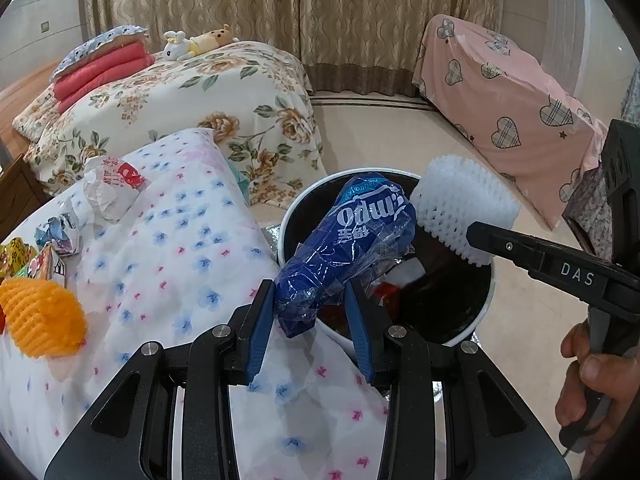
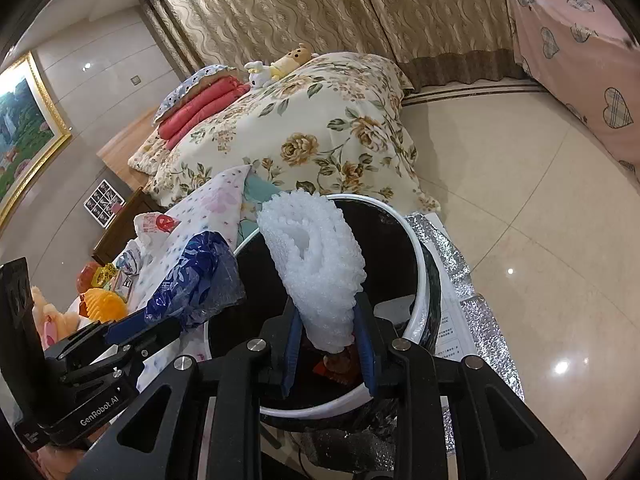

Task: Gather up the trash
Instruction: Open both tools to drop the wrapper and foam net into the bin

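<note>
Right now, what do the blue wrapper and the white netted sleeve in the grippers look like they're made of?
Blue wrapper: thin glossy plastic film, judging by its crinkles, sheen and clear see-through edges. White sleeve: probably soft foam mesh, matte, with an open lattice of bumpy strands that looks pinched in where the right gripper clamps it.

White lettering reading "impo", seen upside down beside Chinese characters, marks the blue plastic wrapper (image 1: pixel 352 248). The right gripper (image 1: pixel 478 240) carries a small plate reading "DAS" on its arm, while "GenRobot.AI" is printed on the body of the left gripper (image 2: pixel 160 320). Red print on a crumpled white bag (image 1: pixel 114 186) is illegible.
</note>
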A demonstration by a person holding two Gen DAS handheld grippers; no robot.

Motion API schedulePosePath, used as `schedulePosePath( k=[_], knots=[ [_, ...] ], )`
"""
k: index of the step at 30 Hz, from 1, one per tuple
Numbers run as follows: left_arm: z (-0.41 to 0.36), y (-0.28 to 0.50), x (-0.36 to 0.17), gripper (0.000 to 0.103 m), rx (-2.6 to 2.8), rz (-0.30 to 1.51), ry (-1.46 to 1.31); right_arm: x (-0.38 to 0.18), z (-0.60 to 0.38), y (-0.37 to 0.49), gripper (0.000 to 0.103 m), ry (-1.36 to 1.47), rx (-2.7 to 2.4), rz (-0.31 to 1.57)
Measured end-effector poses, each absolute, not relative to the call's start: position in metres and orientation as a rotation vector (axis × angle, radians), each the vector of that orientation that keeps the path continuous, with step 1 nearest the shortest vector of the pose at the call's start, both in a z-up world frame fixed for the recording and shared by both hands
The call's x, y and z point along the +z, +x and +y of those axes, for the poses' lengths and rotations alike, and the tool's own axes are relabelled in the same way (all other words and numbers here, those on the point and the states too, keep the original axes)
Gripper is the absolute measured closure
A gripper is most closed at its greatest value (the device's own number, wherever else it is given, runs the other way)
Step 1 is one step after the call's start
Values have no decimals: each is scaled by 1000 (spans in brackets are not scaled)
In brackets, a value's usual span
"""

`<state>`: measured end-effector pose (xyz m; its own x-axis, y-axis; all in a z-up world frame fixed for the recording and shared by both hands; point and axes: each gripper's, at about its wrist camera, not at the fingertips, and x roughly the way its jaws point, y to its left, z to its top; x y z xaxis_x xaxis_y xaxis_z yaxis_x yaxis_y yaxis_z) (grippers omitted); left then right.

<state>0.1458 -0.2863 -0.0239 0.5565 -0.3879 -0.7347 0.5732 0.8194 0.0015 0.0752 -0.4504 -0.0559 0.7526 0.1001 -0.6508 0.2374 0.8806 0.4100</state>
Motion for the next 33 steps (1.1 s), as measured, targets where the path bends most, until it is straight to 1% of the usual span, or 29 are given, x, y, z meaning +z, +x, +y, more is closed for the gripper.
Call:
schedulePosePath(
  k=[7, 11, 12, 13, 14, 15, 16, 18, 20, 21, 23, 25, 27, 29, 31, 33],
  knots=[
    [-292, 149, -24, 67, -573, 800, 259, -57, -455, 81, 76, 506, -82, 732],
    [-293, 150, -23, 64, -575, 805, 252, -57, -455, 84, 74, 505, -81, 738],
    [-293, 150, -23, 60, -578, 806, 250, -57, -455, 84, 74, 505, -81, 740],
    [-293, 150, -23, 56, -579, 807, 249, -57, -455, 84, 68, 506, -82, 739],
    [-292, 149, -23, 49, -578, 807, 248, -57, -455, 85, 62, 510, -82, 740],
    [-291, 149, -23, 45, -578, 804, 244, -57, -455, 84, 50, 516, -77, 739],
    [-290, 148, -22, 44, -578, 800, 239, -56, -455, 84, 45, 519, -77, 736],
    [-286, 147, -22, 42, -572, 796, 230, -55, -453, 83, 44, 515, -79, 730],
    [-281, 146, -23, 42, -567, 801, 218, -55, -452, 83, 42, 518, -77, 731],
    [-276, 145, -24, 41, -562, 806, 209, -55, -451, 82, 39, 520, -76, 731],
    [-269, 144, -25, 41, -556, 814, 195, -54, -448, 81, 36, 519, -75, 730],
    [-262, 142, -26, 41, -549, 820, 182, -54, -445, 80, 28, 518, -71, 730],
    [-253, 139, -27, 41, -541, 823, 166, -54, -442, 79, 23, 521, -64, 727],
    [-244, 137, -27, 41, -533, 826, 151, -54, -436, 78, 22, 519, -55, 728],
    [-234, 134, -28, 40, -524, 828, 135, -53, -432, 78, 17, 522, -42, 731],
    [-224, 131, -28, 40, -509, 820, 133, -52, -426, 78, 16, 518, -33, 729]
  ],
)
